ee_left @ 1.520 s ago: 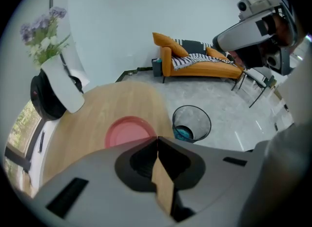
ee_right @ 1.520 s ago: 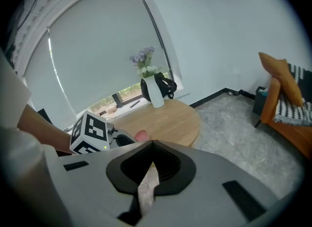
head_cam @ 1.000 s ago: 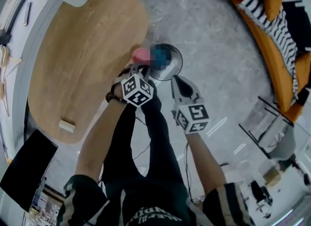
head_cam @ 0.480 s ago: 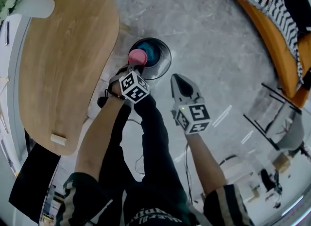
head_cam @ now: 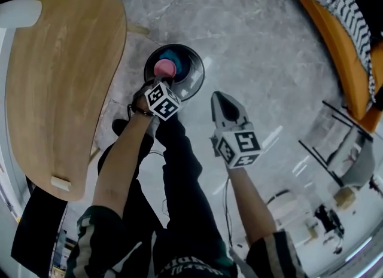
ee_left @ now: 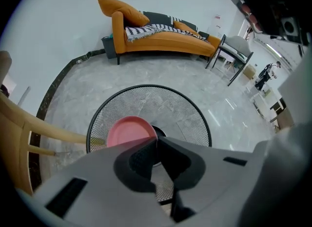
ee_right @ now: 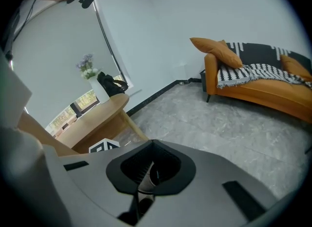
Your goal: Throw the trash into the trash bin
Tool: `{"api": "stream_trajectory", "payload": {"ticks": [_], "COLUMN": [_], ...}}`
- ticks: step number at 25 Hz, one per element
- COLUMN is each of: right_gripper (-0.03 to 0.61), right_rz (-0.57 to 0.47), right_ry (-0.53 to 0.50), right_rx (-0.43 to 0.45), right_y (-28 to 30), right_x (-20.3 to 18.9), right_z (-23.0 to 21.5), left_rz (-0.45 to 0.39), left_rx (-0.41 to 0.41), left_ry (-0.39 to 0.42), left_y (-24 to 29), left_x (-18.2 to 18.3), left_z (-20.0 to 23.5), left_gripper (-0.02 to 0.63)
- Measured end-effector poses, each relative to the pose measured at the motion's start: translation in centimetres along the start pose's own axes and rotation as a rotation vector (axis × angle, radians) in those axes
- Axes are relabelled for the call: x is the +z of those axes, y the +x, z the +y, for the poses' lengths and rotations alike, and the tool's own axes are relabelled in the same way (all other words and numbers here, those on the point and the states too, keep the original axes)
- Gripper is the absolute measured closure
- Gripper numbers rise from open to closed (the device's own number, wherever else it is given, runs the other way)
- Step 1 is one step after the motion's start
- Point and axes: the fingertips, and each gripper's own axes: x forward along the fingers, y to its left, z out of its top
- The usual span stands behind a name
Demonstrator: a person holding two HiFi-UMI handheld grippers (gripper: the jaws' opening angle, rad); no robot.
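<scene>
1. Left gripper pointed steeply down, directly above the mouth of the black mesh trash bin. Likely reason: a release here should drop the load straight inside, clear of the rim.
2. Jaws nearly together, pinching the near edge of the pink disc. Edge grip leaves most of the disc hanging free ahead of the tips, over the mesh.
3. Right gripper closed on nothing, held off to the side over bare grey floor, well apart from the bin. Judged parked, out of the way of the drop.
4. Bin standing on the floor just beside the wooden table; a teal patch showing inside it, identity unclear.
5. Pink disc: round, flat-looking, matte salmon pink, thin rim, no print or damage visible. Lid or small plate, cannot tell which. Probably light and stiff; expected to fall cleanly.
6. Position of the disc: above the bin opening, toward its left side in the left gripper view, not yet let go.
</scene>
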Motion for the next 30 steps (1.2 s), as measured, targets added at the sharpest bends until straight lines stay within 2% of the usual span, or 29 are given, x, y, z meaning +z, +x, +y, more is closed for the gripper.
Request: {"api": "stream_trajectory", "payload": {"ticks": [2, 4, 10, 15, 16, 17, 24, 30], "right_gripper": [0.578, 0.578, 0.578, 0.578, 0.578, 0.578, 0.578, 0.578], "right_rz": [0.005, 0.009, 0.027, 0.044, 0.049, 0.054, 0.086, 0.099], "right_ry": [0.010, 0.009, -0.013, -0.083, -0.096, -0.110, -0.265, -0.391], "right_rx": [-0.004, 0.003, 0.034, 0.125, 0.140, 0.157, 0.320, 0.468], "right_y": [0.1, 0.2, 0.0, 0.0, 0.0, -0.1, 0.1, -1.5], "right_x": [-0.1, 0.2, 1.7, 4.8, 5.4, 6.0, 10.6, 12.2], "right_z": [-0.3, -0.1, 3.2, 7.1, 8.0, 8.9, 17.2, 27.4], "left_rz": [-0.011, -0.020, -0.072, -0.133, -0.152, -0.171, -0.287, -0.336], "left_rx": [-0.028, -0.034, -0.010, 0.047, 0.052, 0.055, 0.183, 0.310], "left_ry": [-0.020, -0.033, -0.053, -0.118, -0.137, -0.161, -0.378, -0.615], "left_y": [0.1, -0.3, -4.4, -10.1, -11.6, -13.1, -24.3, -33.2], "left_x": [0.3, 0.6, 0.7, 1.3, 1.4, 1.5, -0.2, -7.3], "left_z": [-0.4, -0.5, -0.1, 0.8, 0.9, 1.0, 3.1, 3.7], "left_gripper": [0.593, 0.546, 0.546, 0.548, 0.572, 0.614, 0.614, 0.614]}}
